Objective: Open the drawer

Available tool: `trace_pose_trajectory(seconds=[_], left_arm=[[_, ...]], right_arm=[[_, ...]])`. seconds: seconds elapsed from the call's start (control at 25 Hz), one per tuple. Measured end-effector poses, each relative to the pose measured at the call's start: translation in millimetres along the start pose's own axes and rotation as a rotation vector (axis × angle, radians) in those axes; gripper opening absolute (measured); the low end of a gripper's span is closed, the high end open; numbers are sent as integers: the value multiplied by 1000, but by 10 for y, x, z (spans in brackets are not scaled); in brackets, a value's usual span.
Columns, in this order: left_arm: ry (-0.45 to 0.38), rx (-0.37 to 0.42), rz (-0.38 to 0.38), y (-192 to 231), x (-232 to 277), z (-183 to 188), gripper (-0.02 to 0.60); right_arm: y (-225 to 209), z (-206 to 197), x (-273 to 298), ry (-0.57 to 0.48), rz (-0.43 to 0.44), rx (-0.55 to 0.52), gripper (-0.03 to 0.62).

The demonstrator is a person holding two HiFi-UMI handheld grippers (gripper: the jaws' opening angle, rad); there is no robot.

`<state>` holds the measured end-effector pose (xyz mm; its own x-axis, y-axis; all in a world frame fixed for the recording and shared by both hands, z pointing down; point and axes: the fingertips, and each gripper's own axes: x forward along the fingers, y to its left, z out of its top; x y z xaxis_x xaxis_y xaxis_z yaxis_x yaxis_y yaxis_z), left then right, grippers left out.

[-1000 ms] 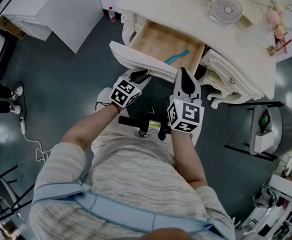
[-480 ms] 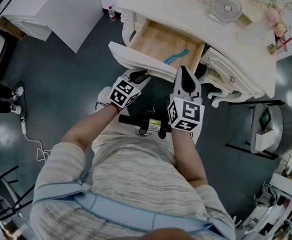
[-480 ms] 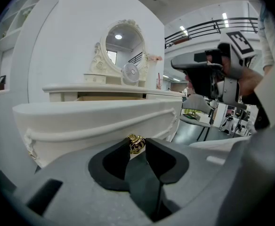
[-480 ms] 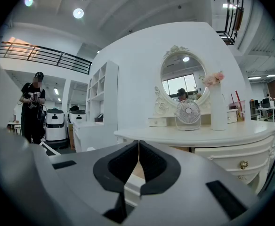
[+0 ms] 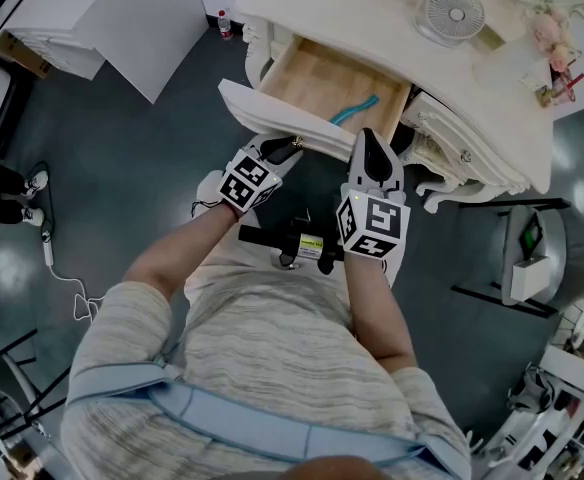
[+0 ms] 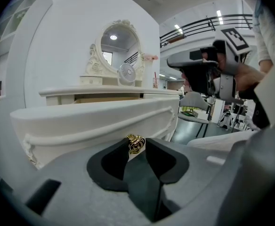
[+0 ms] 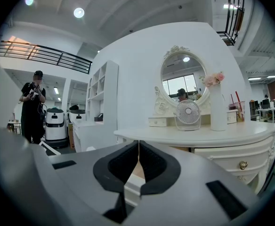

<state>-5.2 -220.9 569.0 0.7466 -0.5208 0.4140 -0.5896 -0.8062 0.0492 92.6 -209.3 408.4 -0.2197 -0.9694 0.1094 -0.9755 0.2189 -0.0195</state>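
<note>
the drawer [image 5: 317,83] of the white dressing table [image 5: 492,138] stands pulled well out from under the front edge of the tabletop [image 5: 352,18], toward the person, and its wooden floor shows from above. a thin blue thing [image 5: 355,113] lies in it by the right side wall. a small fan [image 5: 450,16] stands on the tabletop near its back edge, in front of the oval mirror [image 6: 116,44].

the left gripper [image 5: 287,151] is at the middle of the curved drawer front [image 5: 257,113]. its jaws stand part way apart and clamp the small gold knob [image 6: 136,143] between their black tips.

the right gripper [image 5: 370,148] hangs just beside the right end of the drawer front. its jaws are closed to a hairline with nothing between them, and whether it touches the front cannot be told.
</note>
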Motion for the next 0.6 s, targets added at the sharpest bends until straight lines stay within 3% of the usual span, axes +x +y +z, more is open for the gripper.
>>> trace_pose_trajectory(seconds=[0.24,0.6], left_arm=[[3,29,-4,-4,-9,39,114],[-63,108,-9,-5,-220,320,115]], right_arm=[[-4,1,2,1,-2,-4,11],[10,5,-8,-2,-1,-4,11]])
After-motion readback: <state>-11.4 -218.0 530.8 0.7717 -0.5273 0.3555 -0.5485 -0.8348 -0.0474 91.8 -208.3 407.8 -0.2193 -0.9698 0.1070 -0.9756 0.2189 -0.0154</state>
